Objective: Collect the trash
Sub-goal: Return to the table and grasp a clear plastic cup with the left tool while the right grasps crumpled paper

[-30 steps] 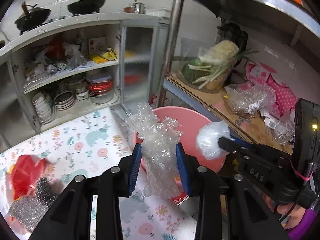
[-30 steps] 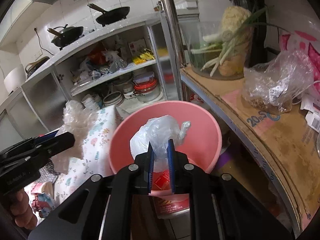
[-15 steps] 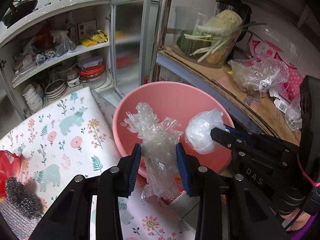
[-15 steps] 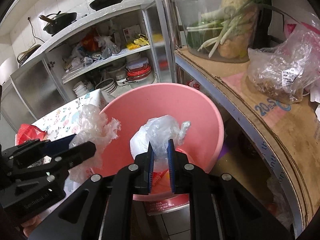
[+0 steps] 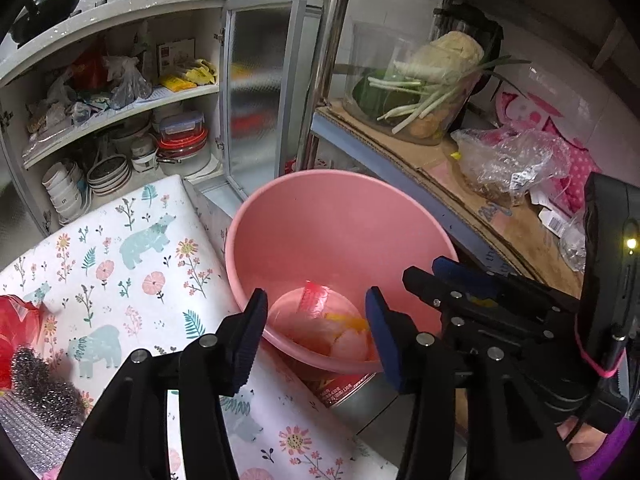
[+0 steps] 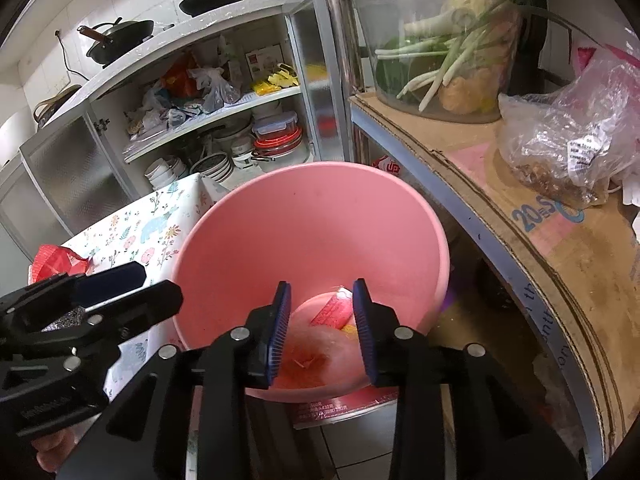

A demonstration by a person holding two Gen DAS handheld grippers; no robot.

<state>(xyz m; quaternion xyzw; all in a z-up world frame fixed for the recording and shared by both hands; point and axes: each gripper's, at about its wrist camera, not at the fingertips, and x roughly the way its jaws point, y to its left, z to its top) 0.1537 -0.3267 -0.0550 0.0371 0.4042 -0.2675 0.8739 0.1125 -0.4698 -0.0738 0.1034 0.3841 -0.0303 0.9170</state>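
Left wrist view: both bits of plastic are in the pink bin (image 5: 320, 216) now, down at the bottom with the other trash (image 5: 332, 328). The left hand-held gripper (image 5: 316, 320) and right hand-held gripper (image 6: 320, 316) have just been opening, nothing between them. Left to grab, I'd guess: red bag (image 5: 16, 328) and steel scrubber (image 5: 40, 388) at the surface's left edge.

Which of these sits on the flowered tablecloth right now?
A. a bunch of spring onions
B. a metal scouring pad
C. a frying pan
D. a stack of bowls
B: the metal scouring pad lies on the tablecloth beside a red bag.
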